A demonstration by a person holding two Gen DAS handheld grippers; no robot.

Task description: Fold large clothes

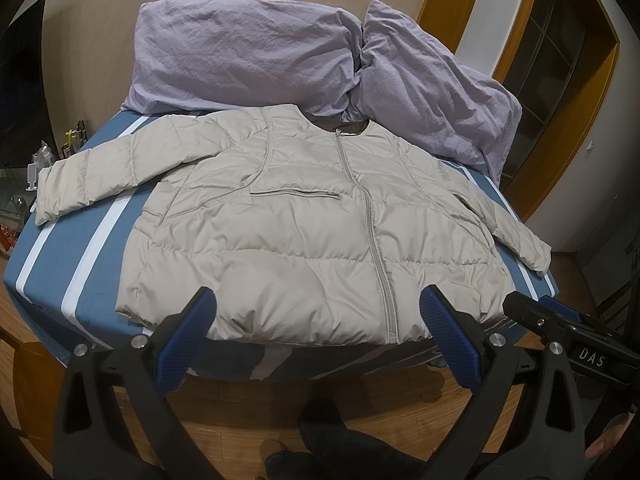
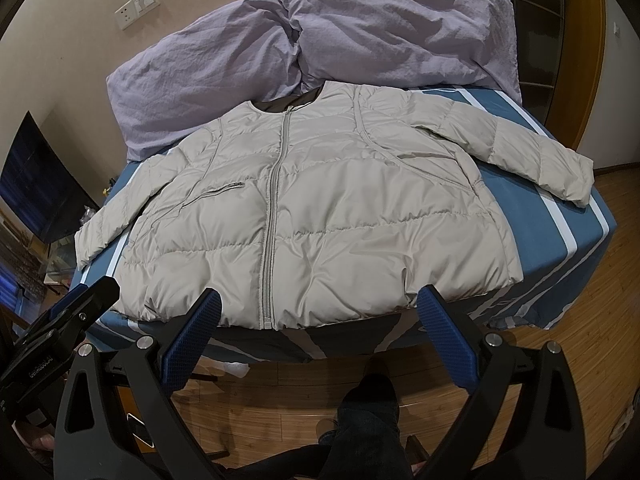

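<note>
Both my hand-held grippers poised at the foot of the bed, folding not yet begun.

My left hand-held gripper (image 1: 316, 300) and right hand-held gripper (image 2: 318, 300) hang with fingers apart and empty, just short of the hem of the beige puffer jacket (image 1: 304, 224), which lies zipped and flat on the striped bed (image 1: 52, 248), sleeves spread. I judge the next move is pinching a sleeve (image 2: 532, 156) and carrying it across the chest.
</note>
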